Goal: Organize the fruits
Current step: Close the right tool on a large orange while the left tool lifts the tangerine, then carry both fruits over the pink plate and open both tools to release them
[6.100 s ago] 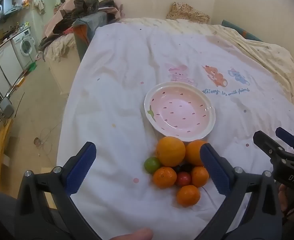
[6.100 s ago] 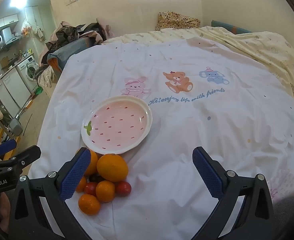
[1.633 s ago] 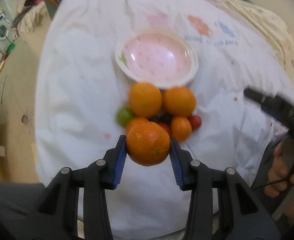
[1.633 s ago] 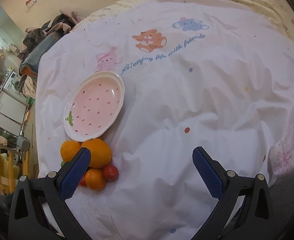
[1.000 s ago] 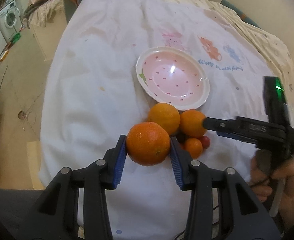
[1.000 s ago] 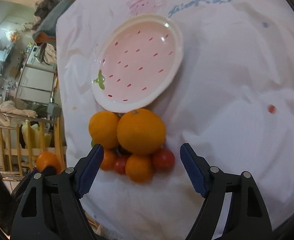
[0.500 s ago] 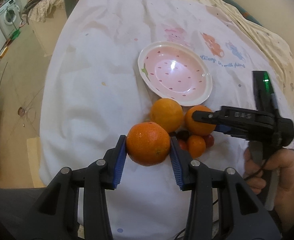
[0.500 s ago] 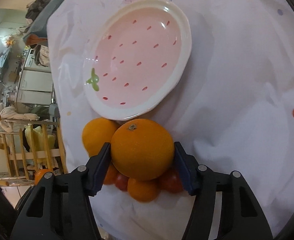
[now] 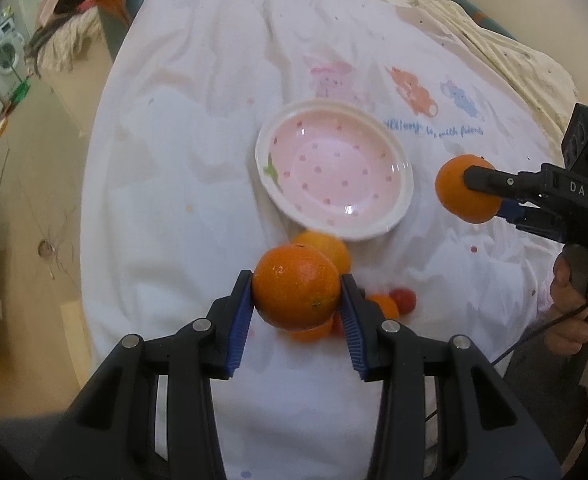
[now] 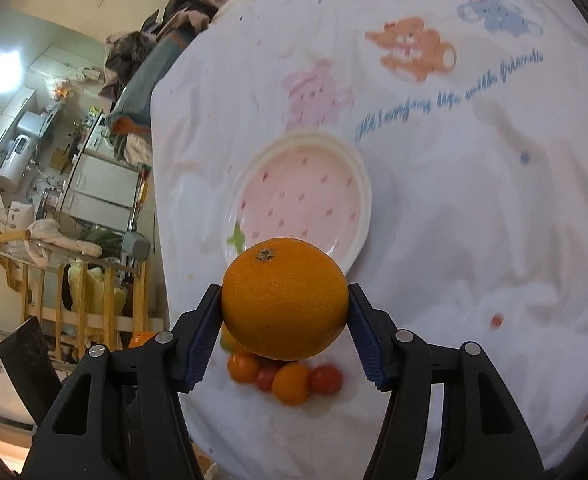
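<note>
Left wrist view: left gripper [image 9: 296,297] clamped on a deep orange fruit [image 9: 296,286], blue pads [image 9: 241,320] pressed to both flanks, fruit raised clear of the white sheet [image 9: 166,208]. Directly beyond and below, remaining fruit pile [image 9: 377,304] on the sheet: one large orange partly hidden, small oranges, a red tomato at the right edge. Pink strawberry-print plate [image 9: 393,222] farther out, nothing in it, near rim just beside the pile. At right, right gripper [image 9: 473,196] seen side-on, closed around a second large orange [image 9: 457,200], held beside the plate's right rim, above the sheet. Right wrist view: right gripper [image 10: 285,316] jaws tight against the large orange [image 10: 285,300], stem end up, near edge of the plate [image 10: 357,216] partly covered. Pile [image 10: 286,380] visible beneath the held fruit. Cartoon animals and blue lettering printed on the sheet [image 10: 473,220] beyond the plate.
</note>
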Demonstrator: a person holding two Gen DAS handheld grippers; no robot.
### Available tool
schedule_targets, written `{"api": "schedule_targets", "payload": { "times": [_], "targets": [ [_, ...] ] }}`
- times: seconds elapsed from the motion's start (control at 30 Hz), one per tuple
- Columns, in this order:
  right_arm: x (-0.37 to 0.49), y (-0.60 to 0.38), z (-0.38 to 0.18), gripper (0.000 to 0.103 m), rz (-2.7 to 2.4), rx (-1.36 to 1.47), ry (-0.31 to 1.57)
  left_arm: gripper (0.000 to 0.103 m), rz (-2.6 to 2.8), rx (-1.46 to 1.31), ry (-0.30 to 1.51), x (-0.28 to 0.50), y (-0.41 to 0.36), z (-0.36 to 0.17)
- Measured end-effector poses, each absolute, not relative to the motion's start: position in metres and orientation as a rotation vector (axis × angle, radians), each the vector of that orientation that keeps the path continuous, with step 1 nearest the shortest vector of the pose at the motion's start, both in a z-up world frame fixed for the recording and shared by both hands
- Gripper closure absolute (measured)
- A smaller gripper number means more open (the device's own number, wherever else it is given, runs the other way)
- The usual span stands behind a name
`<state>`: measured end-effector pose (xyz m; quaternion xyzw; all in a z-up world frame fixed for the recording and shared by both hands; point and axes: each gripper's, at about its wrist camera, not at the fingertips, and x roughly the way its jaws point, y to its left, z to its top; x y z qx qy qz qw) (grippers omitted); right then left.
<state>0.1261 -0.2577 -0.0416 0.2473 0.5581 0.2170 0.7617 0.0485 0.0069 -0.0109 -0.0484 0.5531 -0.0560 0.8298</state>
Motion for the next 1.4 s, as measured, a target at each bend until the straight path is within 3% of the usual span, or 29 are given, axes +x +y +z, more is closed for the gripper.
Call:
{"api": "schedule_targets", "payload": {
  "times": [0.2,0.53,0.9,1.4],
  "targets": [
    [0.160,-0.252,-0.034,0.040,0.458,0.452,1.177,0.065,-0.118,-0.039,1.161,0.096,0.002,-0.006],
    [0.220,-0.230,-0.061,0.040,0.486,0.425,1.211,0.065,-0.229,0.000,1.184,0.175,-0.025,-0.051],
    [0.246,-0.212,-0.108,0.040,0.498,0.418,1.280,0.065,-0.266,-0.022,1.207,0.214,-0.027,-0.094],
    [0.248,-0.212,-0.117,0.037,0.494,0.445,1.275,0.064,-0.254,-0.032,1.243,0.220,-0.030,-0.105]
  ]
}}
